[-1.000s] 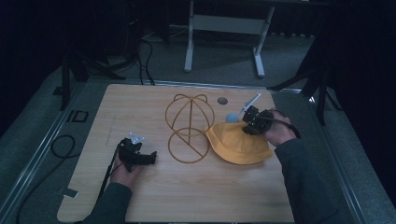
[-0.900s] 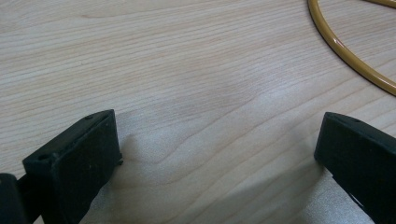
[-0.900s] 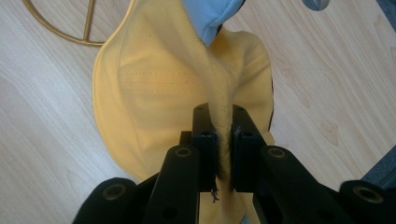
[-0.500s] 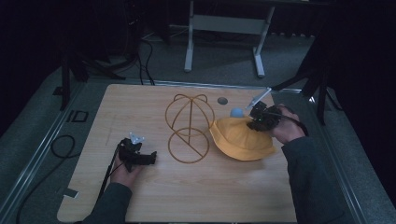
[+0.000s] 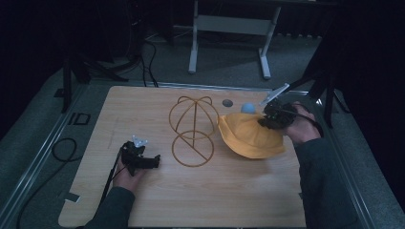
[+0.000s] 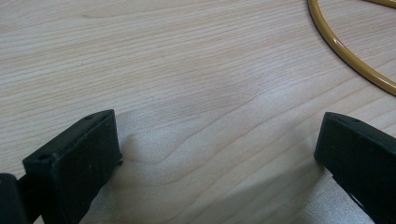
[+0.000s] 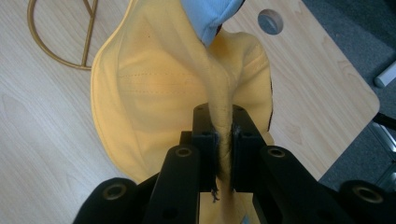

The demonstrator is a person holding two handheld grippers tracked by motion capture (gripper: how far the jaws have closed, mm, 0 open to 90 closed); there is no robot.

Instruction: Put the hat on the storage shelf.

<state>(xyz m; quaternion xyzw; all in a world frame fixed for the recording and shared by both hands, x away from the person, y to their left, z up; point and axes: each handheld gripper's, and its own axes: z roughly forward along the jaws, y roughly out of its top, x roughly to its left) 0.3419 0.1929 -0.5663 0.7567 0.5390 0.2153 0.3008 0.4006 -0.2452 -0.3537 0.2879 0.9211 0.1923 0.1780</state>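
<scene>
Nearest to us, our left tongs lie low on the wooden surface, held in our left hand at the near left. In the left gripper view their two black jaws stand spread wide, with nothing but bare wood grain between them and a curve of the gold wire at the upper right corner.

Just beyond and to the right stands the gold wire stand, a round ring flat on the surface with a domed cage rising upright from it.

Right of the stand hangs the yellow hat, its left edge near the wire cage; whether it touches the cage we cannot tell. Our right tongs are pressed together on a bunched fold of the hat's fabric, and the rest of the hat spreads out below the pinch. A light blue part shows at the hat's far end.

Farther back, a small round hole sits in the surface, and behind the surface a grey frame stands on the floor.
</scene>
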